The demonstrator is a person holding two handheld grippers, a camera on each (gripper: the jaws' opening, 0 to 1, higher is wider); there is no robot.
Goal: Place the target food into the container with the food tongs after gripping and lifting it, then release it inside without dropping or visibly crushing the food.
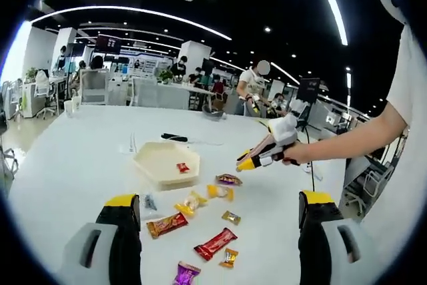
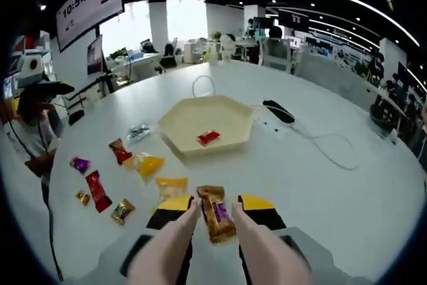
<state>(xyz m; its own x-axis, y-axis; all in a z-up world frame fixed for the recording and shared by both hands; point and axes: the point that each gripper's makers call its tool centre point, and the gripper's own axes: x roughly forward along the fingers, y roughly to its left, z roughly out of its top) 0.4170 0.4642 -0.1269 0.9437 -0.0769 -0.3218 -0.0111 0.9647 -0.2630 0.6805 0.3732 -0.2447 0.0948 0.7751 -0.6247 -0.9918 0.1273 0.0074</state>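
A cream hexagonal tray (image 1: 151, 169) (image 2: 175, 139) sits mid-table with one red candy (image 1: 182, 167) (image 2: 208, 137) in it. In the right gripper view my right gripper (image 2: 215, 203) is shut on pale food tongs (image 2: 189, 226). The tong arms flank a brown snack with a purple label (image 2: 215, 221) and touch its sides. In the left gripper view a hand holds the right gripper (image 1: 248, 161) just over that snack (image 1: 229, 179), right of the tray. I cannot tell whether the snack is off the table. My left gripper (image 1: 219, 197) stands wide open above the loose candies.
Loose sweets lie before the tray: yellow ones (image 1: 190, 203) (image 2: 150, 163), an orange-brown bar (image 1: 167, 225), a red bar (image 1: 215, 243) (image 2: 98, 190), a purple one (image 2: 80, 163). A black object with a white cable (image 2: 275, 111) lies beyond the tray. People sit at desks behind.
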